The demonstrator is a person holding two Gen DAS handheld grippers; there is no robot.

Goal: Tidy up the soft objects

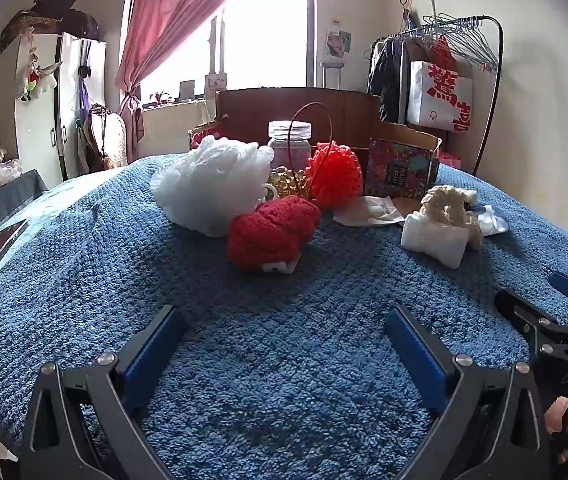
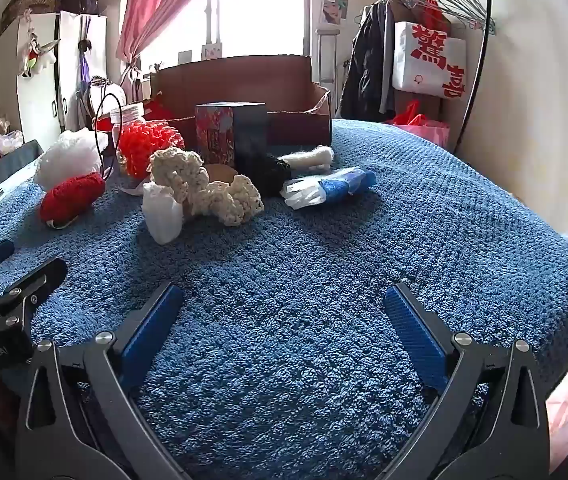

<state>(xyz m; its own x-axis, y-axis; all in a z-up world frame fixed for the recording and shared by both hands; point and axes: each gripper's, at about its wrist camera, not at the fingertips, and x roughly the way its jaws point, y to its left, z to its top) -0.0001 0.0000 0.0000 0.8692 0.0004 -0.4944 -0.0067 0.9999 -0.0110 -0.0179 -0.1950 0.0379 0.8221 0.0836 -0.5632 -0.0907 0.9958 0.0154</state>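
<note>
Both tongs [image 1: 284,354] [image 2: 284,330] gape empty over blue towel [image 1: 284,400]; beyond, fuzzy red yarn ball [image 1: 272,232], white mesh puff [image 1: 212,184]

I see a deep blue, nubbly blanket [image 1: 284,360] under everything, and on it a white mesh pouf [image 1: 212,188] sits just left of a bright red knitted bundle [image 1: 272,236], with a redder-orange mesh pouf [image 1: 334,178] behind that bundle. To the bundle's right lies a cream crocheted piece [image 2: 204,188] against a white folded bag [image 2: 162,212], then a black knit [image 2: 268,172] and a blue-and-white packet [image 2: 332,188]. Behind stands a box printed in red floral pattern [image 2: 214,132], and my grippers' pads [image 2: 152,332] are blue on dark grey frames.
</note>
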